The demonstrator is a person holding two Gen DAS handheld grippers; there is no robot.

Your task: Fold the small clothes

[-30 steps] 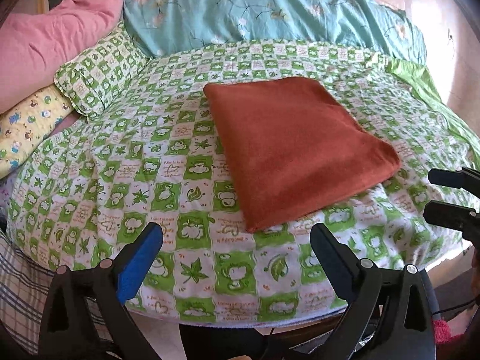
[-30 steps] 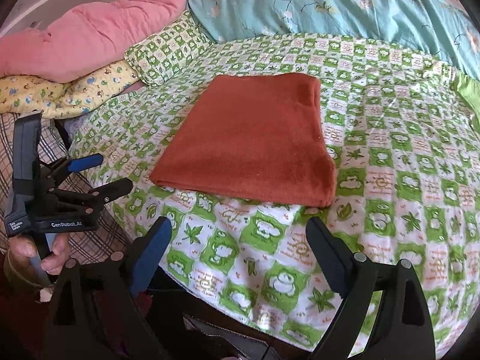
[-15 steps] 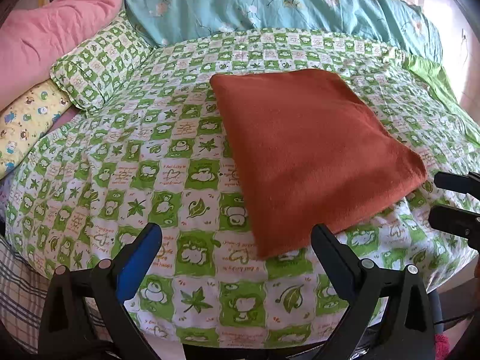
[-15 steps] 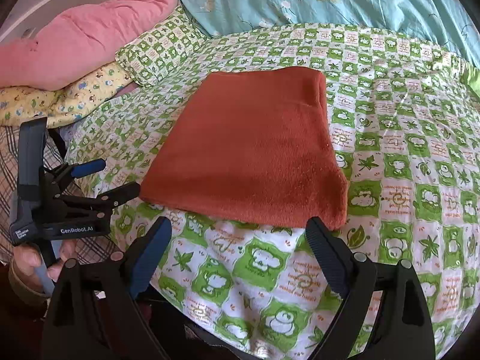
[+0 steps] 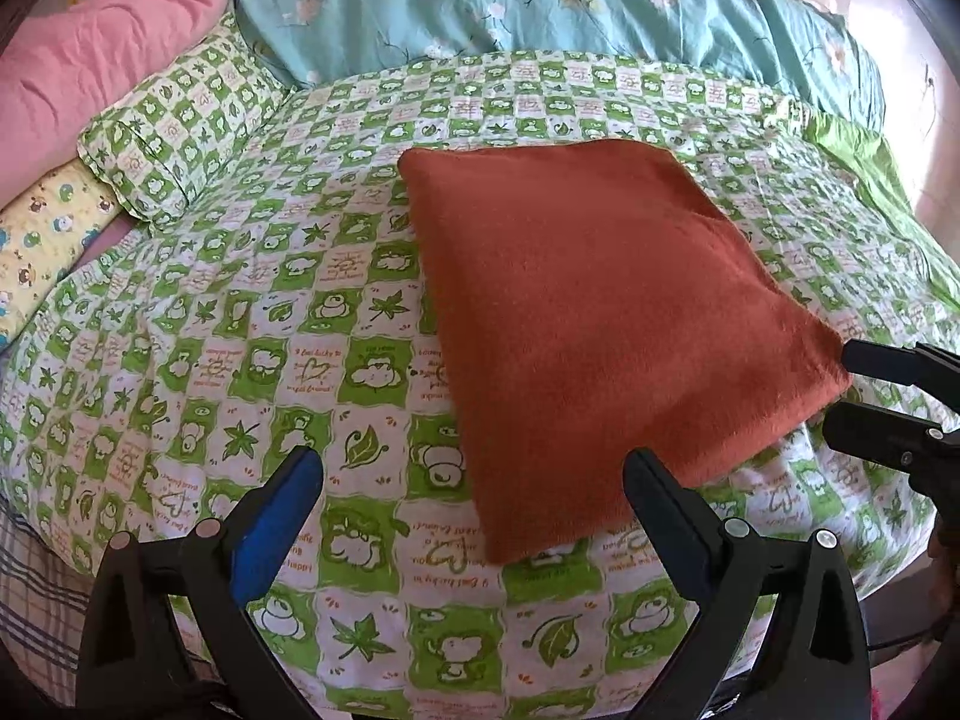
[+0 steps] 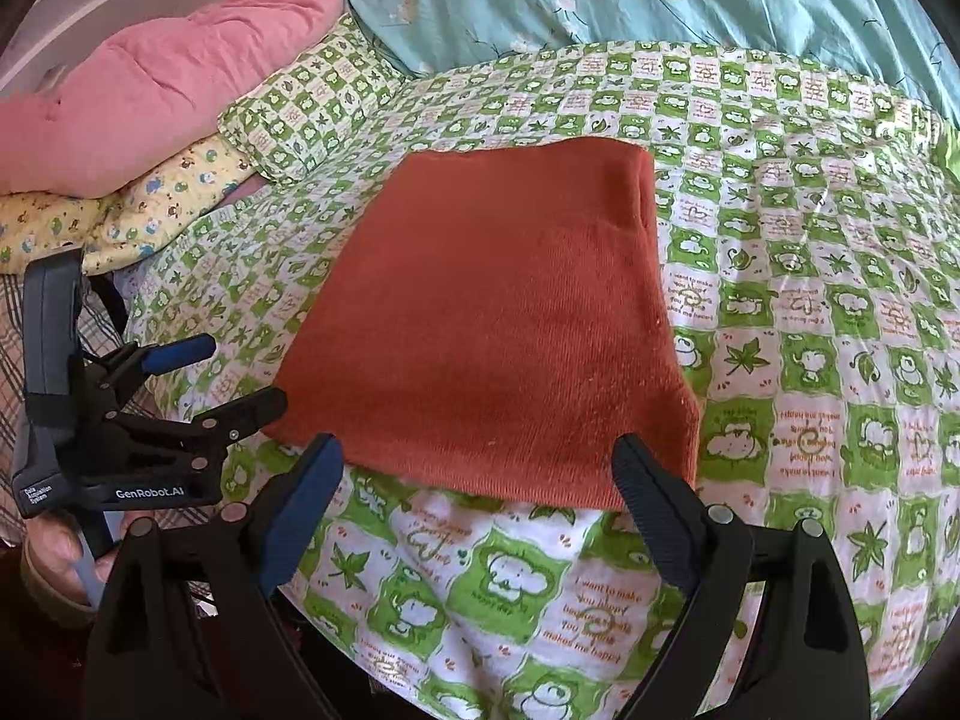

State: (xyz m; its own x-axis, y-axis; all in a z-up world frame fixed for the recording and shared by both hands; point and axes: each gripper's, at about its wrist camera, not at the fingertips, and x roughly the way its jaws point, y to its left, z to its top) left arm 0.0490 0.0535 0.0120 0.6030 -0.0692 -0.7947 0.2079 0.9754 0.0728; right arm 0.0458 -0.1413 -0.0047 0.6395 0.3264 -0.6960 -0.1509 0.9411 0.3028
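A rust-orange cloth (image 5: 600, 312) lies folded flat in a rectangle on the green-and-white checked bedsheet (image 5: 252, 360). My left gripper (image 5: 471, 459) is open, and the cloth's near corner shows between its fingers. From the right wrist view the left gripper (image 6: 247, 372) hovers open just off the cloth's (image 6: 492, 312) near-left corner. My right gripper (image 6: 474, 447) is open over the cloth's near edge. In the left wrist view the right gripper (image 5: 840, 390) has its tips at the cloth's right corner. Whether either touches the fabric I cannot tell.
A green checked pillow (image 5: 174, 138), a pink duvet (image 5: 90, 60) and a yellow printed pillow (image 5: 42, 240) sit at the left. A teal floral quilt (image 5: 540, 6) lies across the back. The bed's edge drops off below the grippers. A hand (image 6: 54, 552) holds the left gripper.
Both grippers have moved forward to the cloth's near corners, so it fills more of each view. Both stay open. The cloth has not moved.
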